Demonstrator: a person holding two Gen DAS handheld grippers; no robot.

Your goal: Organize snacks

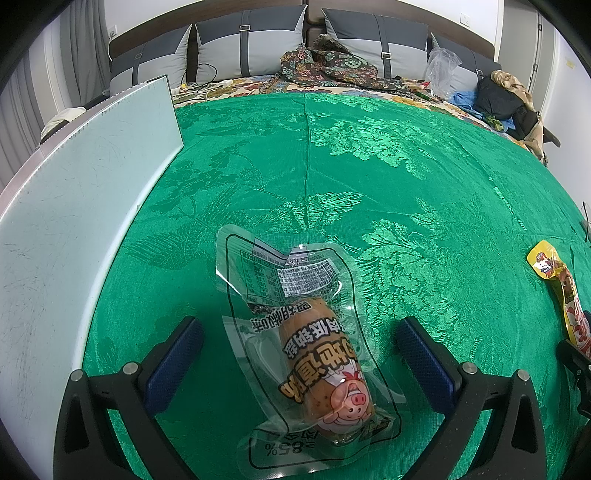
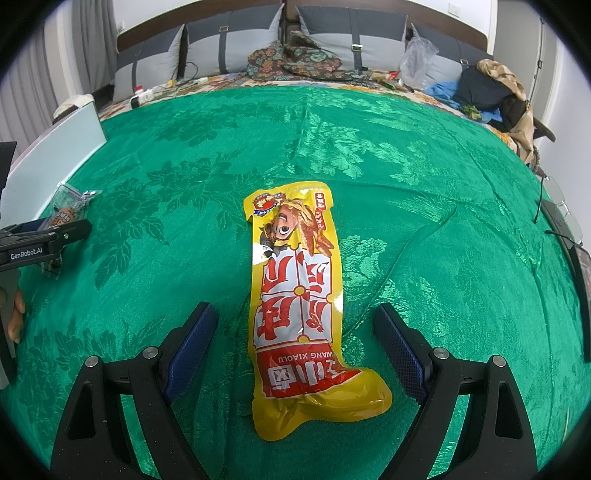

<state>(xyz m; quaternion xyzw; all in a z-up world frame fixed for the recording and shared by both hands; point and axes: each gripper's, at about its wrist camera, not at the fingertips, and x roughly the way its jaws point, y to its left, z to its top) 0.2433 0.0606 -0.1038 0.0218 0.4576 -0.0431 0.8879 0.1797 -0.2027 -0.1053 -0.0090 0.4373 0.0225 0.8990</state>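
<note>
2 snacks are lying loose on the green cloth (image 1: 406,155): the sausage pack (image 1: 314,354) between the left gripper (image 1: 299,354)'s open jaws, the yellow packet (image 2: 299,295) between the right gripper (image 2: 295,339)'s open jaws. Neither is being gripped; sorting appears not yet begun.

Glossy plastic snack packets (image 2: 295,295) lie on shiny patterned green cloth (image 2: 424,184).

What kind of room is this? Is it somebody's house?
Most likely a bedroom at home: a bed under a green bedspread, grey pillows against the headboard, and loose clothes piled at one side.
</note>
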